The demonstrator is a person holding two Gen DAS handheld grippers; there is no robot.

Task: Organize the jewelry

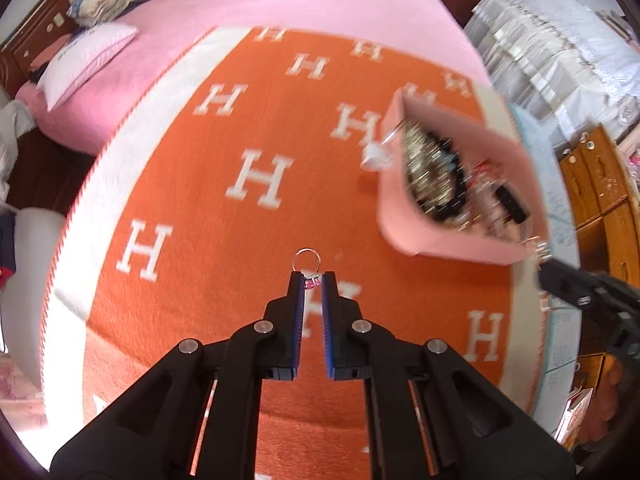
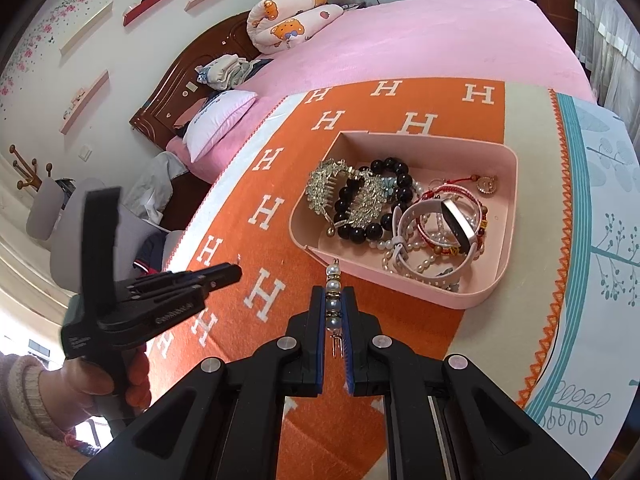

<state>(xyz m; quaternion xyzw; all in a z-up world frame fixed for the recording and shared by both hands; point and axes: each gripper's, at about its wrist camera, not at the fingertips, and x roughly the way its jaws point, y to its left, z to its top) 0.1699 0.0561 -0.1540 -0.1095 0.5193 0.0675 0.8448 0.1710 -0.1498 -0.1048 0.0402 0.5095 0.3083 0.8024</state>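
Note:
My left gripper [image 1: 312, 280] is shut on a small silver ring with a pink stone [image 1: 306, 261], held above the orange blanket. My right gripper [image 2: 333, 298] is shut on a pearl hair clip [image 2: 333, 298], held just in front of the pink tray [image 2: 508, 216]. The tray holds several pieces: a black bead bracelet [image 2: 374, 204], gold hair combs [image 2: 328, 184], a white watch [image 2: 456, 220], pearl and red bracelets. In the left wrist view the tray [image 1: 424, 232] is blurred at the right, with the right gripper [image 1: 540, 250] at its near corner. The left gripper shows in the right wrist view [image 2: 236, 272].
An orange blanket with white H letters [image 2: 264, 292] covers the surface on a pink bed [image 2: 420, 40]. A white pillow [image 2: 220, 120] and wooden headboard [image 2: 180, 88] lie at the left. A small white object [image 1: 376, 156] lies beside the tray. A wooden cabinet [image 1: 600, 200] stands at the right.

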